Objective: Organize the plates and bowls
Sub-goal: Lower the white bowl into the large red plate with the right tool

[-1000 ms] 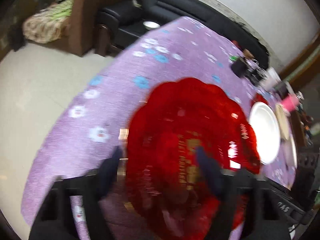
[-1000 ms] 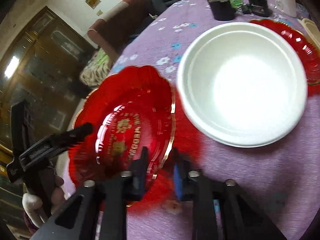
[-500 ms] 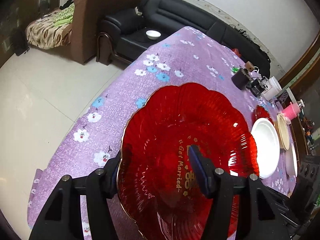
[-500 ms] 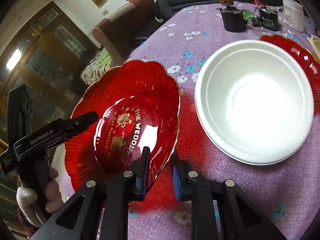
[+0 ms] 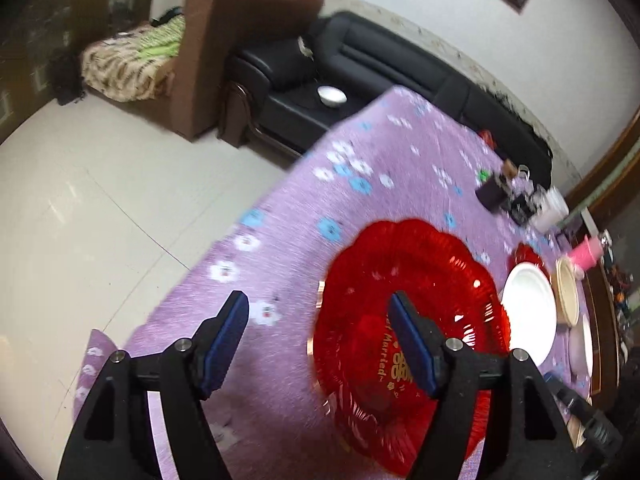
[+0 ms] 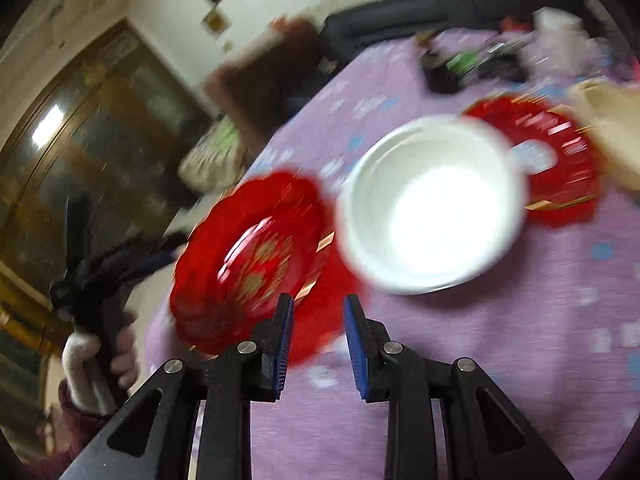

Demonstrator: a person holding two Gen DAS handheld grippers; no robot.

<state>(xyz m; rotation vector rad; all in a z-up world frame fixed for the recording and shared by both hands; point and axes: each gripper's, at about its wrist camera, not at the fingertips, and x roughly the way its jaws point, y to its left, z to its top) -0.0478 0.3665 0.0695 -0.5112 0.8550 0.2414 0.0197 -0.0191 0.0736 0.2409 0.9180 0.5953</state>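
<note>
The left gripper is opening, its blue pads spread wide with nothing pinched: the red dish is lying under the right-hand pad only, at lower right of the left wrist view, and the other pad is standing over bare purple cloth. The right gripper is opening too, its pads a narrow gap apart and empty, with the dish's rim just above the left pad at centre left of the right wrist view. Both views are smearing, so the hands seem to be moving while the jaws part. The likely trouble, as I judge it, is a pad clipping the scalloped rim and sliding or tipping the dish toward the white bowl just beside it, or toward the table edge, which is running close by at the left of the frame. The dish looks glossy and slick, so a skid on the cloth seems easy. It is showing as translucent red with a gold edge, ribbed walls and gold lettering in its well, and appears to be resting on the cloth, though blur is making contact hard to confirm. A second red dish is sitting behind the bowl at upper right, partly hidden, with a cream plate overlapping its far side.
</note>
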